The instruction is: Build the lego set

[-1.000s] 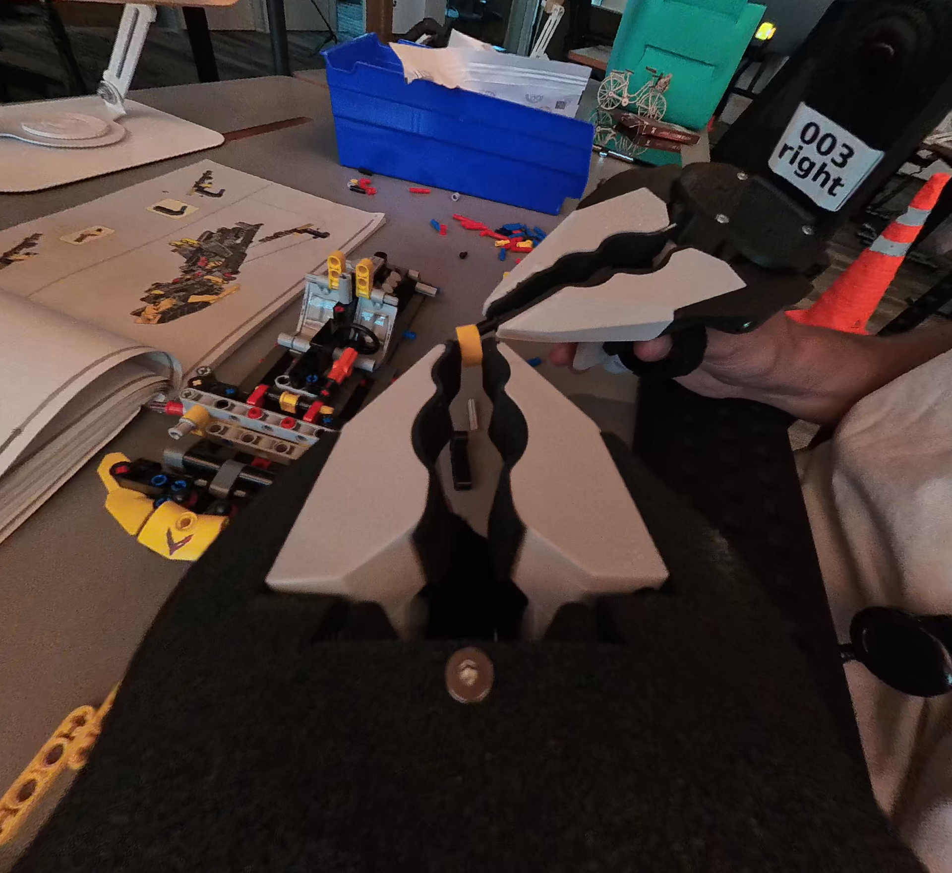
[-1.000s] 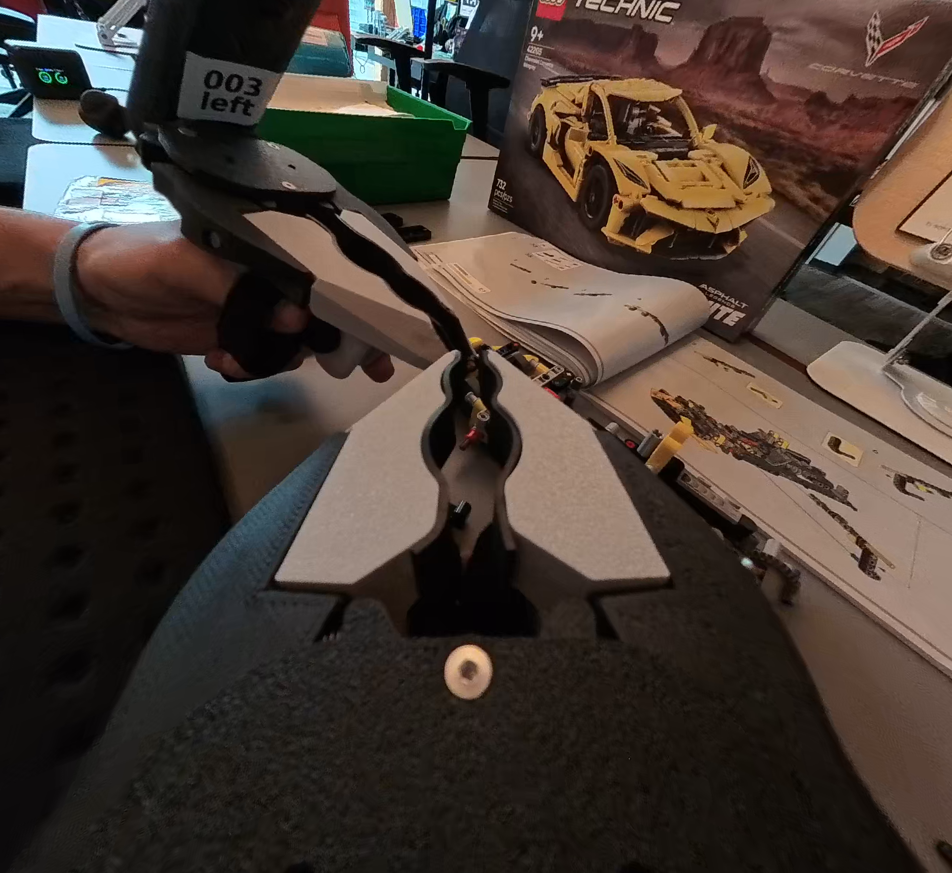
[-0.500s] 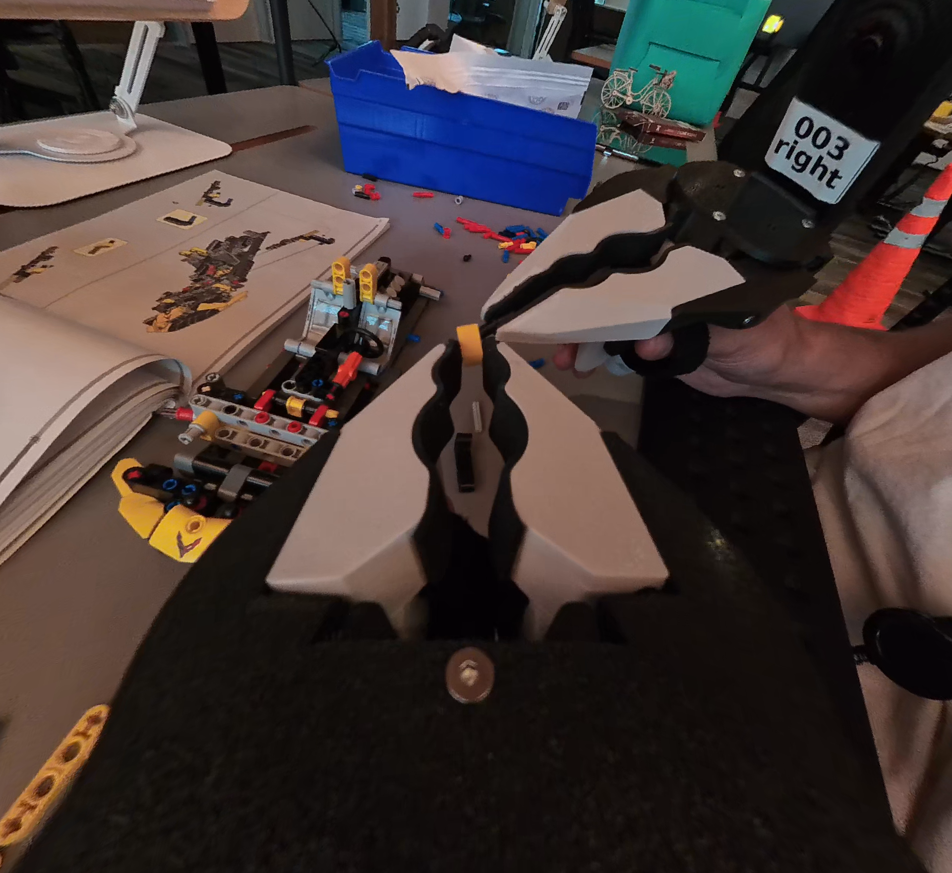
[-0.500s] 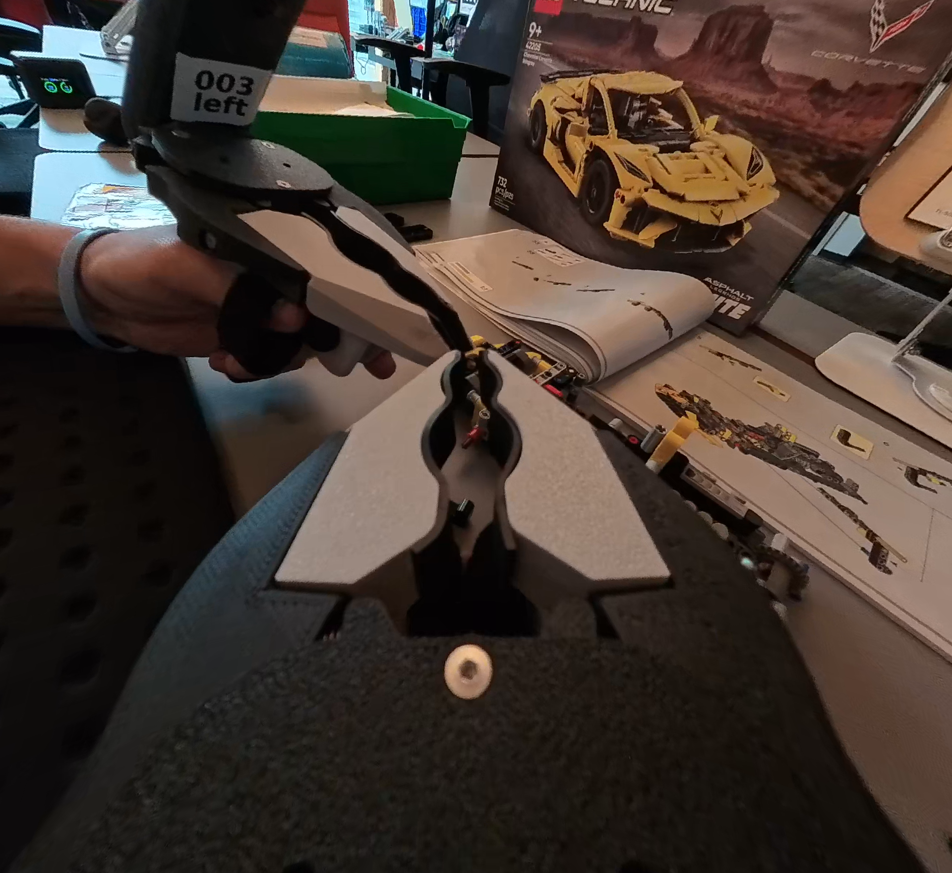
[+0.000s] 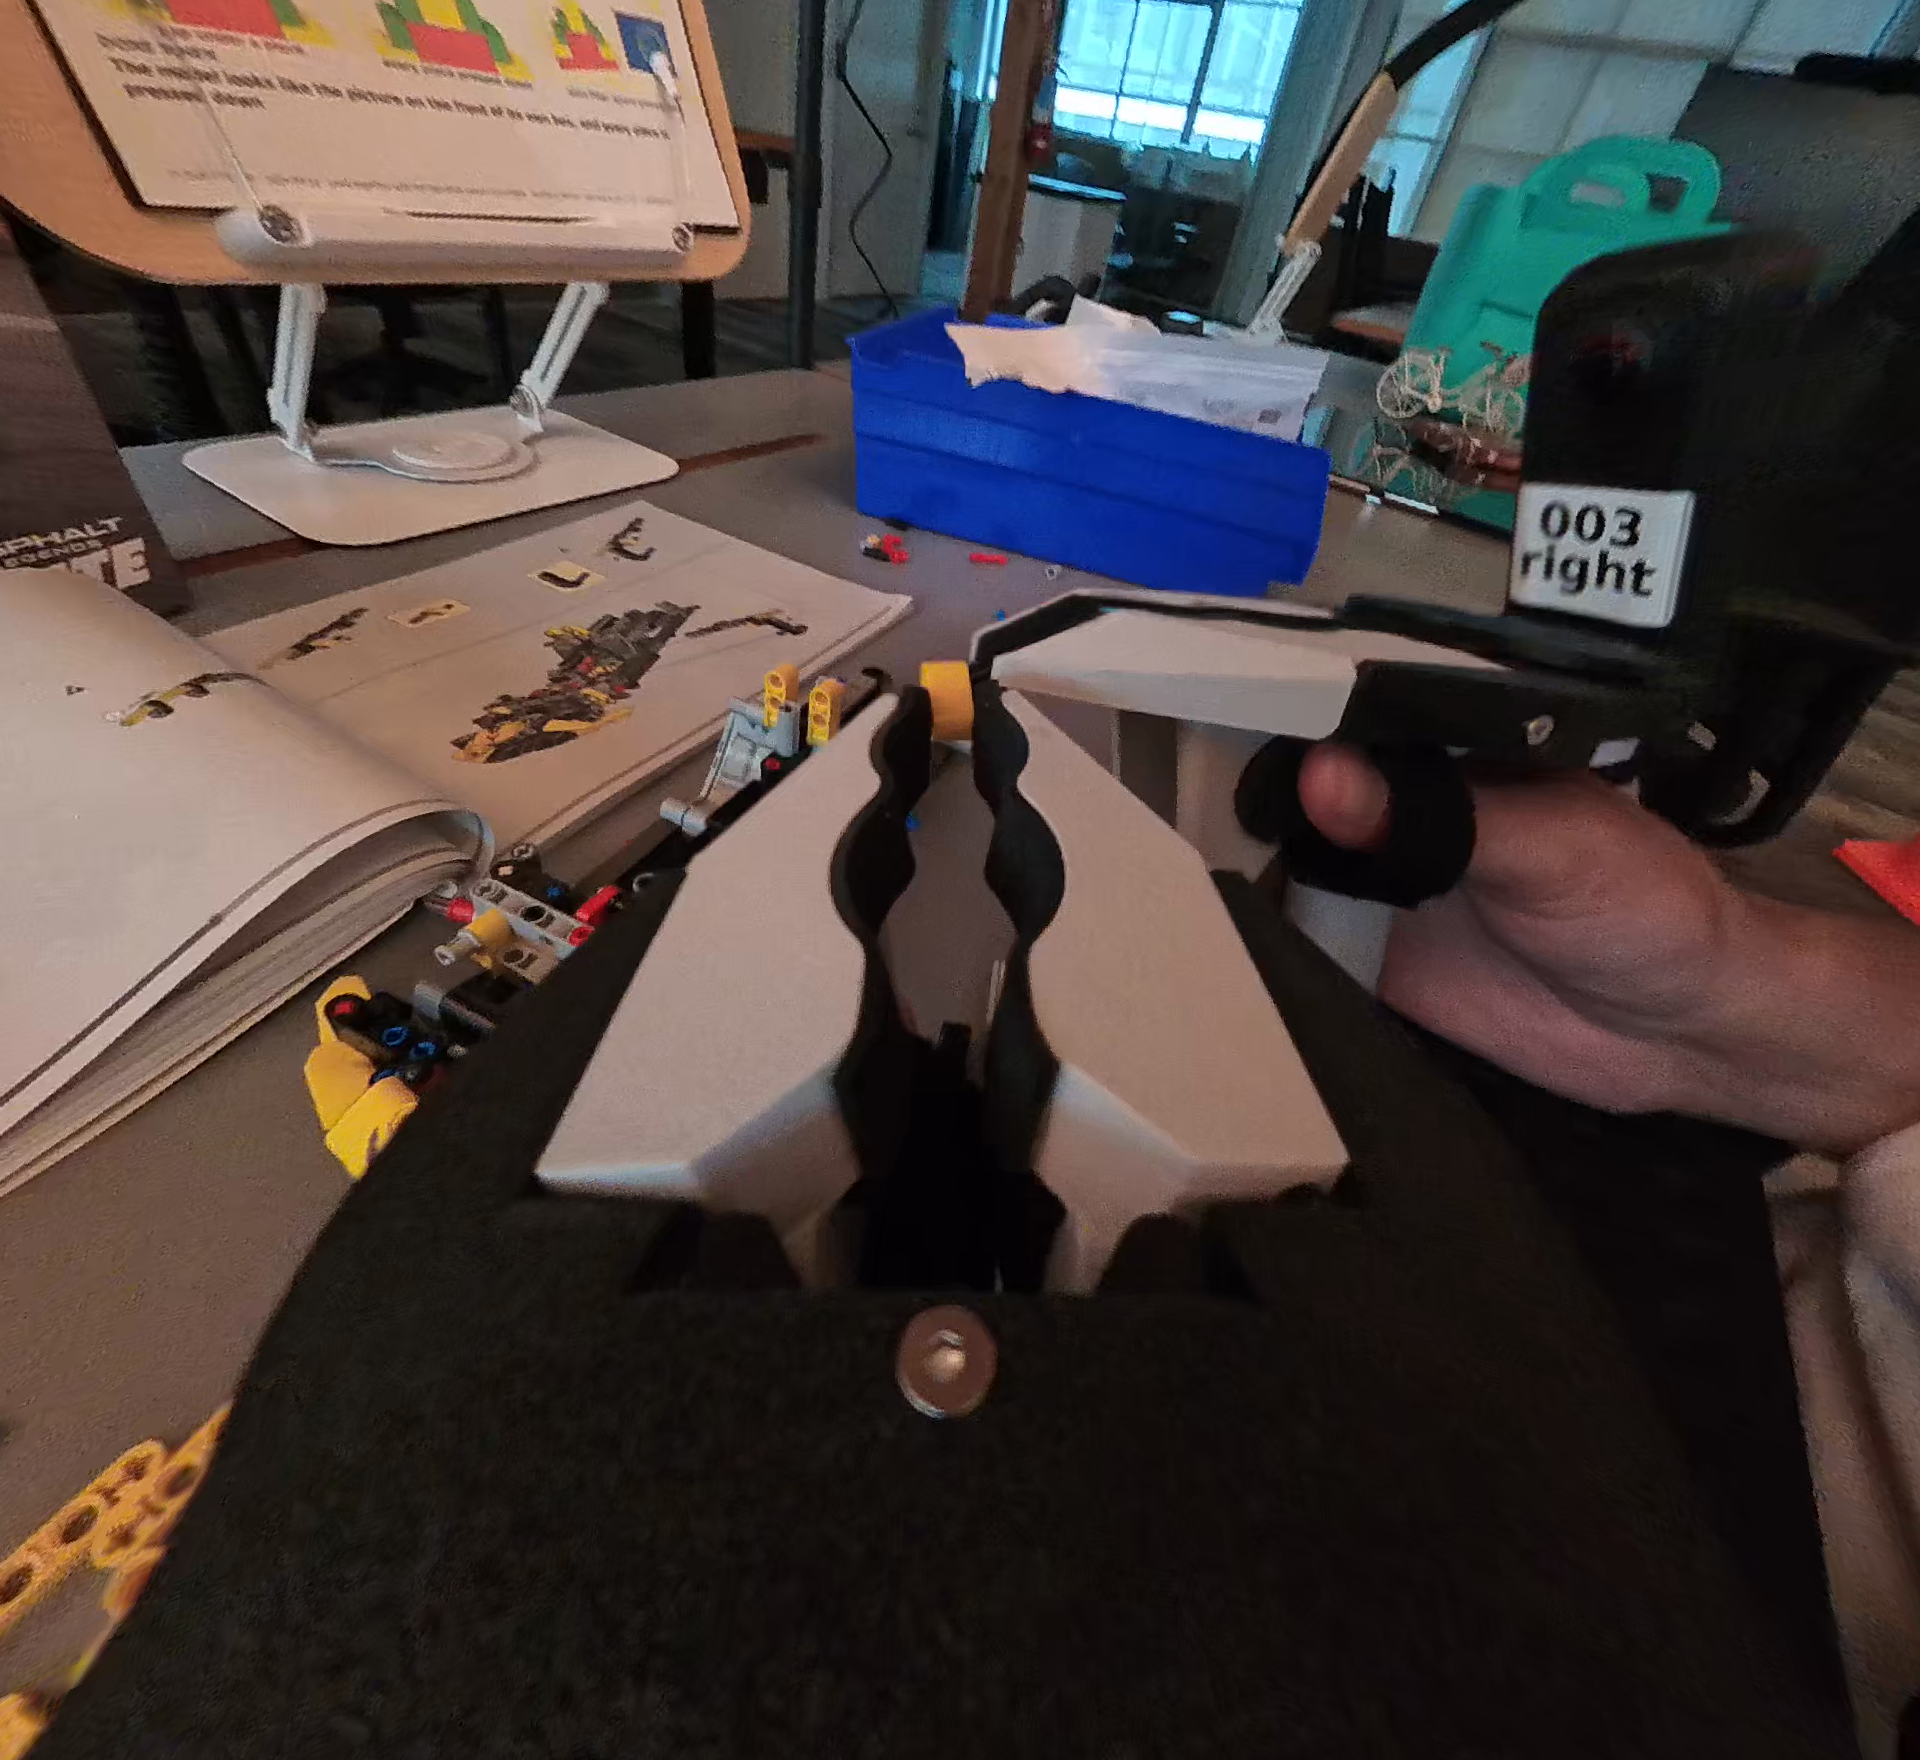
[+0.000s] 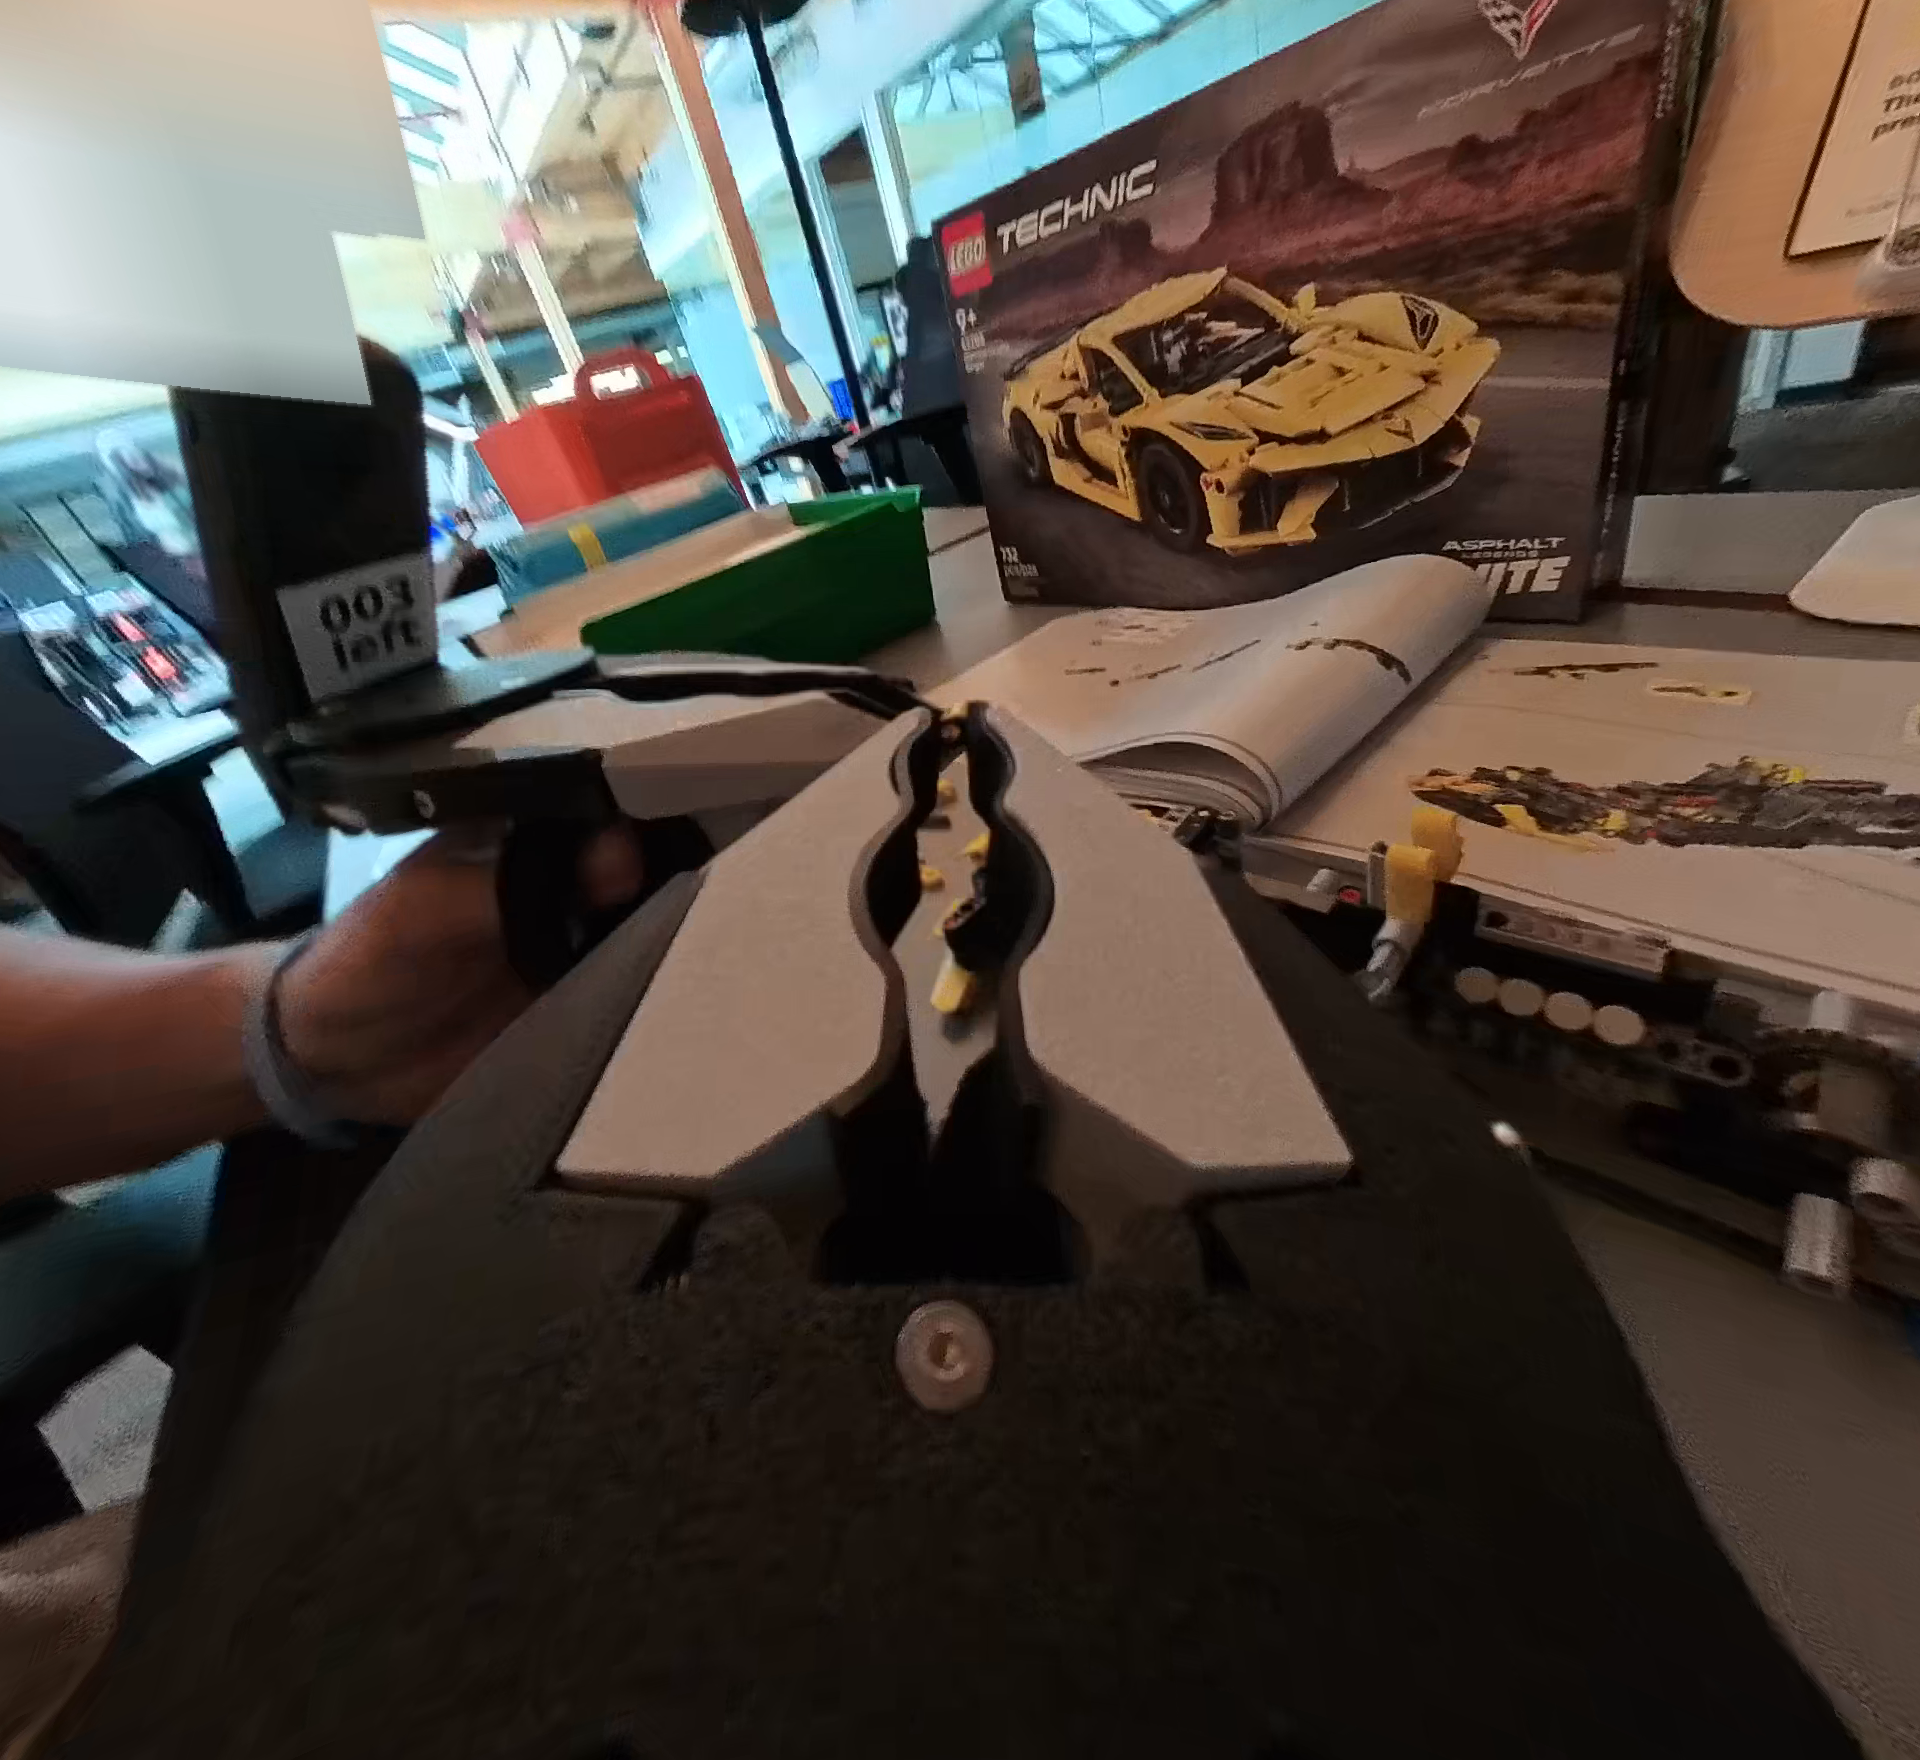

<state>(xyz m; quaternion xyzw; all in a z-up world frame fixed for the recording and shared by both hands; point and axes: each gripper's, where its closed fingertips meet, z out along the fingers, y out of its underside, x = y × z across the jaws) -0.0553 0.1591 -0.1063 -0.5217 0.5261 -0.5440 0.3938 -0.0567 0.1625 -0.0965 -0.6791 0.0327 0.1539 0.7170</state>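
My left gripper (image 5: 948,708) is shut on a small yellow round piece (image 5: 945,694), held above the table. My right gripper (image 6: 953,721) is shut, and its tips meet that piece from the right in the left wrist view (image 5: 985,648). I cannot tell whether it pinches anything of its own. The left gripper reaches in from the left in the right wrist view (image 6: 727,682). The partly built black and grey chassis (image 5: 540,910) lies on the table beside the open manual (image 5: 312,775). It also shows in the right wrist view (image 6: 1558,1014).
Yellow panel pieces (image 5: 353,1087) lie by the chassis and a yellow beam (image 5: 83,1523) sits near my left edge. A blue bin (image 5: 1081,484), loose small parts (image 5: 894,549) and a document stand (image 5: 416,453) are behind. The set's box (image 6: 1299,339) and a green bin (image 6: 790,588) stand farther back. Left and right tips are no more than a few centimetres apart.
Both grippers have risen and tilted upward, still tip to tip on the yellow piece. The right gripper now lies level instead of pointing down-left.
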